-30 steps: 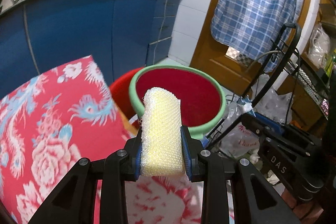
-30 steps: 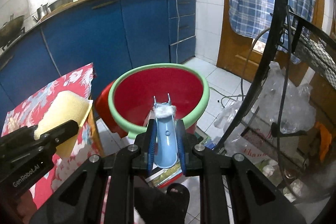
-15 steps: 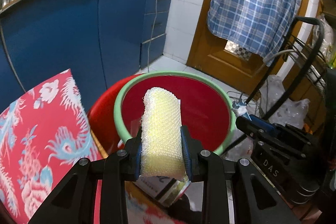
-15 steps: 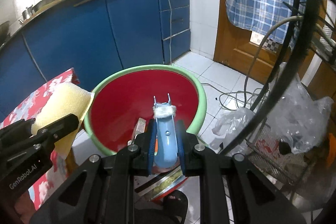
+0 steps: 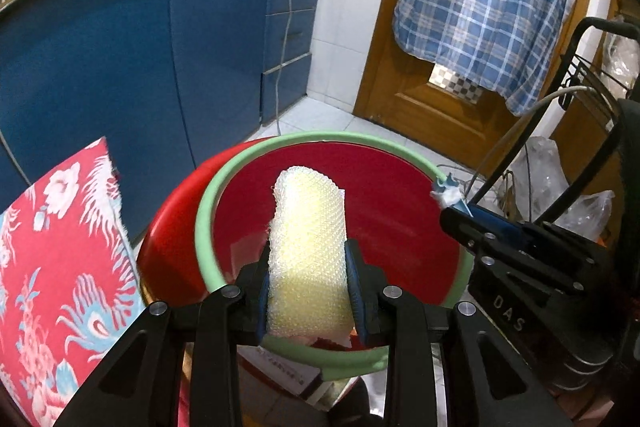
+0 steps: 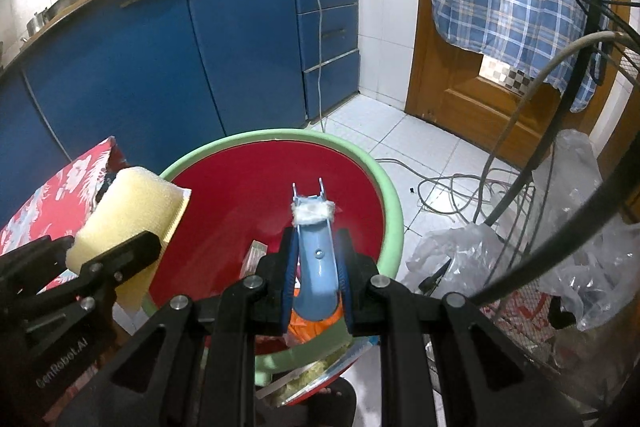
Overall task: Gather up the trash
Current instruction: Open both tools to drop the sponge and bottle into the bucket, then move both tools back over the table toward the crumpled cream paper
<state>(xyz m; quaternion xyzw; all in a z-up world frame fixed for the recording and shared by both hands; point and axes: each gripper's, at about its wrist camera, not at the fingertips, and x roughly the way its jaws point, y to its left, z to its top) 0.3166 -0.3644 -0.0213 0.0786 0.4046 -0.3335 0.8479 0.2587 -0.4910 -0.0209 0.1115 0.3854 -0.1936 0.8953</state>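
Both tongs have swung from beside the flowered desk [image 5: 60,267] to over the red bin [image 6: 360,195]. The left tongs [image 5: 308,267], jaws just easing apart, apparently still pinch the yellow sponge [image 5: 308,239]; the right tongs [image 6: 318,267] hold the blue razor [image 6: 316,251]. Dropping comes next.
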